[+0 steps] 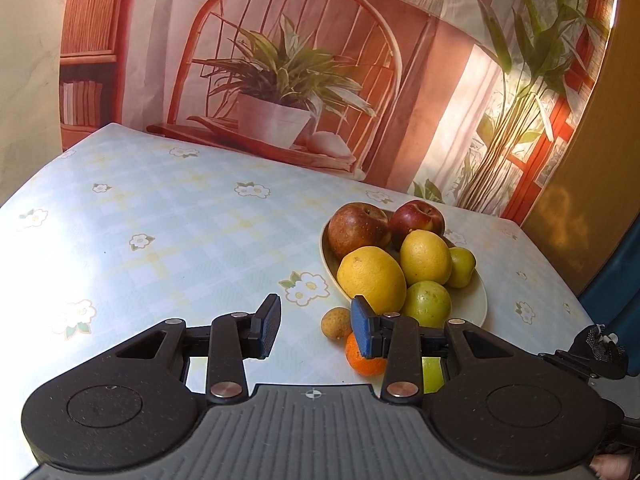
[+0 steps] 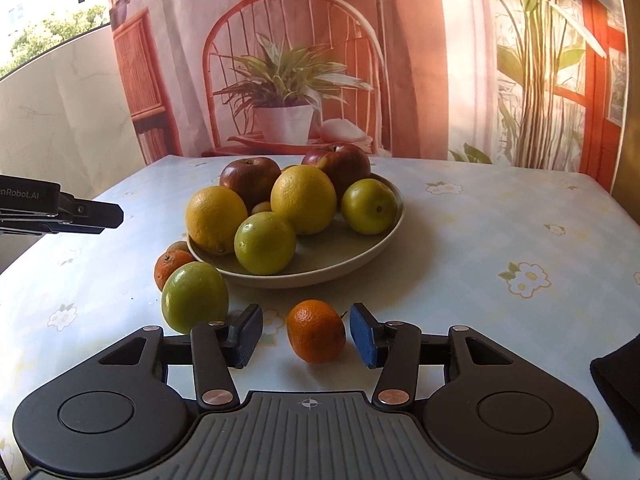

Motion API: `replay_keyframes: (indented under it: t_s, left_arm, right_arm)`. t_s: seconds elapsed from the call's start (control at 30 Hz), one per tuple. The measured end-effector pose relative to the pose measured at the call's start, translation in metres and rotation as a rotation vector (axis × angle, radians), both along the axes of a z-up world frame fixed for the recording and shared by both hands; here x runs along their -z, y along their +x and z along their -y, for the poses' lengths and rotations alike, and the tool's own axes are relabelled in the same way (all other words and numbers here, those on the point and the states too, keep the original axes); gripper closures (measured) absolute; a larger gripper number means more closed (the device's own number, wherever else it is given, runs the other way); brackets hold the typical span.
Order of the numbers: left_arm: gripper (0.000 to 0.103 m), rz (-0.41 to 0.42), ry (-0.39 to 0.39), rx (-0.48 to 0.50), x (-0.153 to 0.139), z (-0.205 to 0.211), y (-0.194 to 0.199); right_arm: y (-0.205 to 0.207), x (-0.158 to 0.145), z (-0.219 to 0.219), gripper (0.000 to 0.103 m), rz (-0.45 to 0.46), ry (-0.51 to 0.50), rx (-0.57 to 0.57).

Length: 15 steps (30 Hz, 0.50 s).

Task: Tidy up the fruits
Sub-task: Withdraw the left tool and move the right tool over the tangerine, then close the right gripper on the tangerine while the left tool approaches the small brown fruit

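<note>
A pale bowl (image 2: 304, 278) holds two red apples, two yellow citrus fruits (image 2: 303, 199) and two green fruits. In the right wrist view a mandarin (image 2: 316, 332) lies on the tablecloth between the pads of my right gripper (image 2: 306, 336). There is a visible gap on the left side and the right pad is close, so the gripper is open. A loose green fruit (image 2: 195, 297), a second mandarin (image 2: 173, 266) and a small brown fruit (image 2: 178, 246) sit left of the bowl. My left gripper (image 1: 316, 330) is open over bare cloth, with the small brown fruit (image 1: 337, 323) and mandarin (image 1: 366, 358) by its right finger.
The bowl (image 1: 476, 304) stands toward the table's right side. A printed backdrop (image 2: 288, 92) of a chair and potted plant hangs behind the far edge. The left gripper's finger (image 2: 92, 214) reaches in from the left. A dark sleeve (image 2: 616, 380) is at the right.
</note>
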<state>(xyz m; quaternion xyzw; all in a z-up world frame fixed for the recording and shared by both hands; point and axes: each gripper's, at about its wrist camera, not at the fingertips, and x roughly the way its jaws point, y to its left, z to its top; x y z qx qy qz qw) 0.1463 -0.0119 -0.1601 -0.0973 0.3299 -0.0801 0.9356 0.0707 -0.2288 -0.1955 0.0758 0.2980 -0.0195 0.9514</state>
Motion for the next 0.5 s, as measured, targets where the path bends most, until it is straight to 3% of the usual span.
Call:
replay_keyframes:
  t_s: [0.13, 0.5]
  left_arm:
    - [0.062, -0.003, 0.003, -0.004, 0.0011, -0.0004, -0.001]
    - [0.062, -0.029, -0.046, -0.035, 0.0041, -0.0078, -0.0003]
  right_arm:
    - [-0.0016, 0.0032, 0.0041, 0.074, -0.01, 0.029, 0.017]
    - [-0.0075, 0.0037, 0.0097, 0.074, 0.008, 0.055, 0.021]
